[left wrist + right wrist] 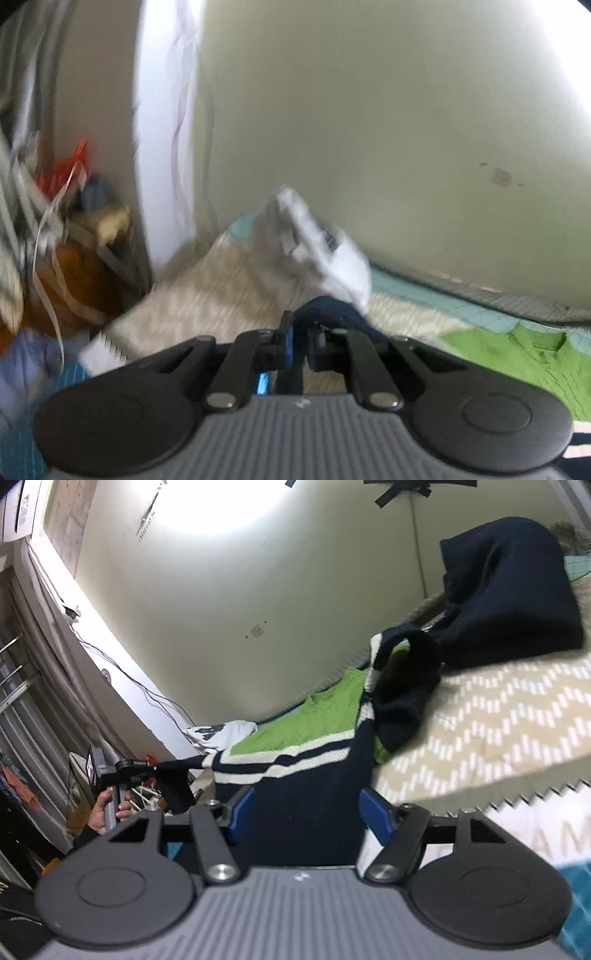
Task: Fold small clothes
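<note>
— What's nearest?

— The right hand-held gripper (306, 818), low over the bed, its blue pads standing well apart. Navy cloth of the sweater (306, 775) lies in the gap between them; the pads do not press on it.

— And the left one?

— The left hand-held gripper (298, 341) is closed tight, its blue pads together on a fold of dark navy cloth (325, 308). From the right side the same gripper (153, 767) shows at the bed's edge, a person's hand (105, 812) around its handle, a navy end of the sweater pinched in its tip and hanging below it.

— Where does the sweater lie?

— Spread over the bed, on a beige blanket (498, 720) with a white zigzag pattern. It is navy with white stripes and a green chest (295, 723). One navy part (509, 590) is lifted and bunched at the far right.

— Anything beyond?

— A white garment with dark print (218, 734) lies past the green part, near the wall (221, 609). In the left view a crumpled white cloth (314, 243), blurred, shows just behind the gripper's tip.
</note>
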`<state>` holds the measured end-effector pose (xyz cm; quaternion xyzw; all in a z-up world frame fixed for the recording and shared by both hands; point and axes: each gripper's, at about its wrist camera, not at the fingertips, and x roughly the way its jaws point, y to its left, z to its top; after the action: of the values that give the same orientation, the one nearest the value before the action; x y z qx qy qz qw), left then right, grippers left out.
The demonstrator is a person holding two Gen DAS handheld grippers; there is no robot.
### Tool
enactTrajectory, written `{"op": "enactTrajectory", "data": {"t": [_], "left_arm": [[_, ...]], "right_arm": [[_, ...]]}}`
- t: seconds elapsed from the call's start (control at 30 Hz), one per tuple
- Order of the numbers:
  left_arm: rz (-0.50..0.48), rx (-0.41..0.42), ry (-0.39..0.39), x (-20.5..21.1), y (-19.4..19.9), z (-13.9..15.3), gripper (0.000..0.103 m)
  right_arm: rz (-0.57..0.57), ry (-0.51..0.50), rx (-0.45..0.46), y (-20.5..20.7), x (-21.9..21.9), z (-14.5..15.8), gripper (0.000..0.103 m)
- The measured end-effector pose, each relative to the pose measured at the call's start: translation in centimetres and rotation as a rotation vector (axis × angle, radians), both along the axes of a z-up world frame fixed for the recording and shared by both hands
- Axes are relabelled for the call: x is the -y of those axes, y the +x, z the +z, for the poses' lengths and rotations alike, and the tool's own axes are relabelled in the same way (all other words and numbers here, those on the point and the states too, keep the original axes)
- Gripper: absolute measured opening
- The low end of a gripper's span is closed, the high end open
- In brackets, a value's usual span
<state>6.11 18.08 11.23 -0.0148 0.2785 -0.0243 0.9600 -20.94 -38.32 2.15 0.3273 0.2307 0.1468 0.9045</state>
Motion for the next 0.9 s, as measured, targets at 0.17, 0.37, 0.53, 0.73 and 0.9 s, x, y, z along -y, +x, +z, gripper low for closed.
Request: {"op": "enactTrajectory", "data": {"t": [0.17,0.37,0.53,0.73,0.9], "left_arm": [[-0.222,0.121,0.120,10.0,-0.6,2.2,0.007],[-0.752,0.080,0.171,23.2,-5.3,1.8,0.048],[-0.721,0.088,0.102,22.3,-4.7,1.8,0.059],[-0.471,-0.082,0.046,17.7,1.4,-1.1,0.064],[-0.399,-0.217,0.070,17.5,5.0,-6.0,0.066]], "right_arm": [[0.033,0.031,0.008,2.0,-0.5,-0.9,0.065],[0.023,0.054,0.034,2.0,-0.3,-1.3,0.065],[0.034,0.036,0.044,1.9,0.5,-0.6,0.066],[0.116,-0.043,0.062,7.1,-1.1,2.1,0.067],[0.194,-0.291,0.045,15.4,-7.8,4.2,0.069]]}}
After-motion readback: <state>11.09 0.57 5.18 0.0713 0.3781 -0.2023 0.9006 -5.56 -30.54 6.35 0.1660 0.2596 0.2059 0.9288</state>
